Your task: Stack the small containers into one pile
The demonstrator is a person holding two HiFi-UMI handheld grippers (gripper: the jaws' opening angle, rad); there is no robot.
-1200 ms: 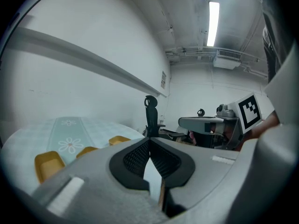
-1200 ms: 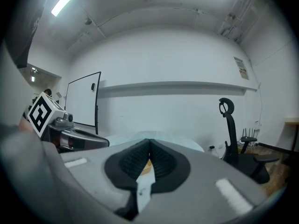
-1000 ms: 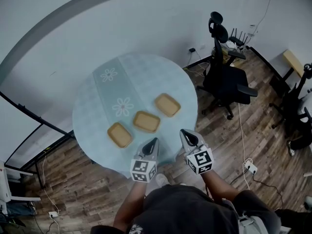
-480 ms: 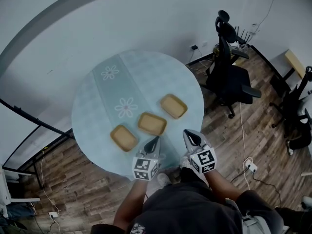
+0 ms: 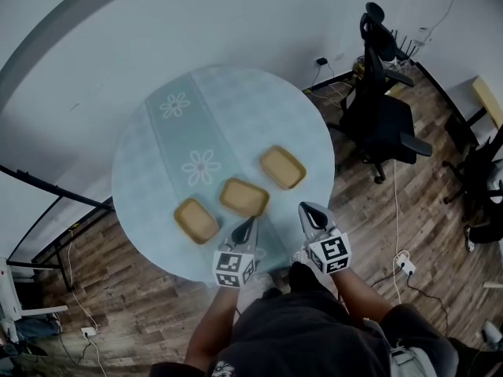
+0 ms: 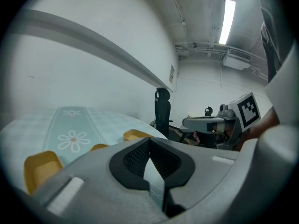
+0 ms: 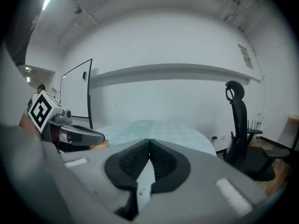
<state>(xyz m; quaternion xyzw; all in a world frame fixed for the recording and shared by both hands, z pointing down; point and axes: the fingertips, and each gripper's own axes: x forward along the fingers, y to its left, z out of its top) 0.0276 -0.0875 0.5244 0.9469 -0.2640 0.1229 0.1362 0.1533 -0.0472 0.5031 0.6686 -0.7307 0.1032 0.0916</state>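
Containers sit in a slanting row by the near edge of the table point(image 5: 236, 108) (nearest container point(image 5: 195, 219), middle container point(image 5: 244, 197), farthest container point(image 5: 282, 167)), looking light, stiff and slightly slick, so I'd pinch one short rim wall; my left gripper point(image 5: 246, 228) and right gripper point(image 5: 313, 213) are both closed, empty.

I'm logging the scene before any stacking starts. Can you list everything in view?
small containers: three, tan, apart in a slanting row on the table's near half
table: one, round, pale blue cloth with flower pattern, centre
office chair: one, black, right of the table
power strip: one, white, on the floor at right
floor: brown wood, around the table
left gripper: one, grey, jaws shut and empty, at the table's near edge
right gripper: one, grey, jaws shut and empty, at the table's near right edge
person: one, dark top, bottom of head view
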